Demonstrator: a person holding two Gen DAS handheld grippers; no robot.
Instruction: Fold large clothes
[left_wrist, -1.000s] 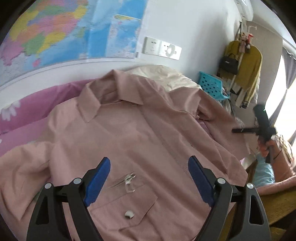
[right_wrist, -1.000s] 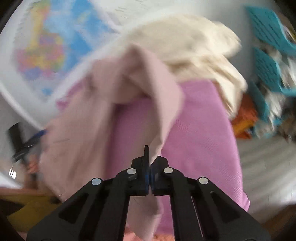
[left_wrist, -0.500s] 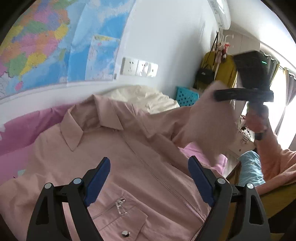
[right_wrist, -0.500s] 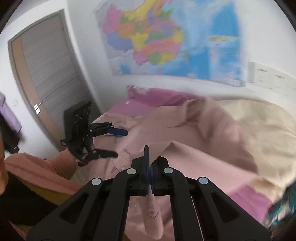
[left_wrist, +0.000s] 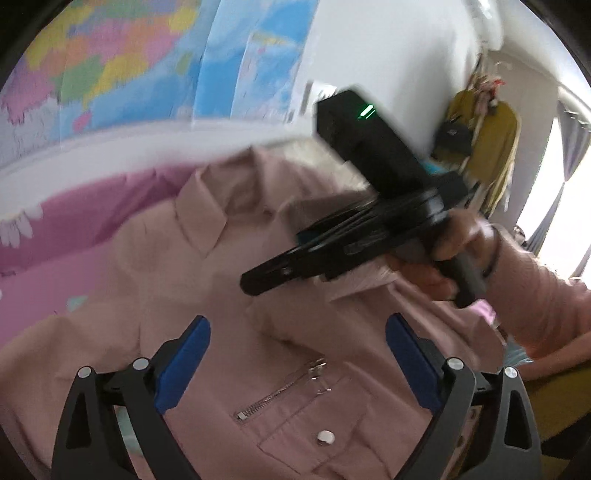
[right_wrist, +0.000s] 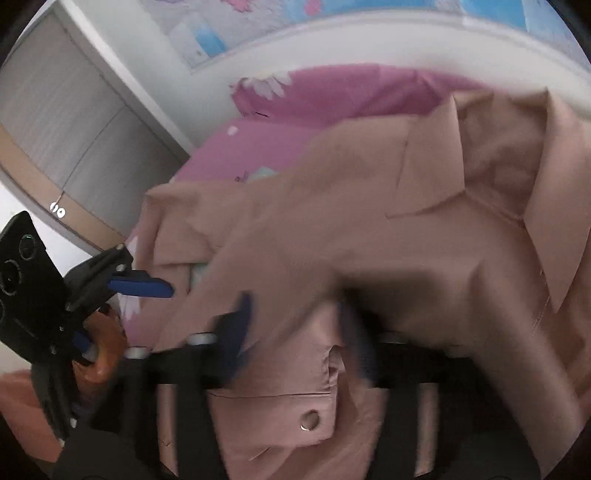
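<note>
Left wrist view: I see my left gripper (left_wrist: 297, 354) hanging with its blue pads (left_wrist: 183, 363) spread wide and still widening, nothing between them, just above the chest pocket (left_wrist: 295, 432) of the pink jacket (left_wrist: 229, 266). The jacket lies front-up, spread across the pink bed (left_wrist: 55, 266), collar toward the wall map (left_wrist: 110, 55). Right of the collar, my right gripper (left_wrist: 258, 282) reaches across the jacket's middle, a folded sleeve (right_wrist: 295, 236) beneath it. Right wrist view: badly blurred, but its jaws are opening and the sleeve is draped in front of them, apparently being let go so the fold rests on the chest.
</note>
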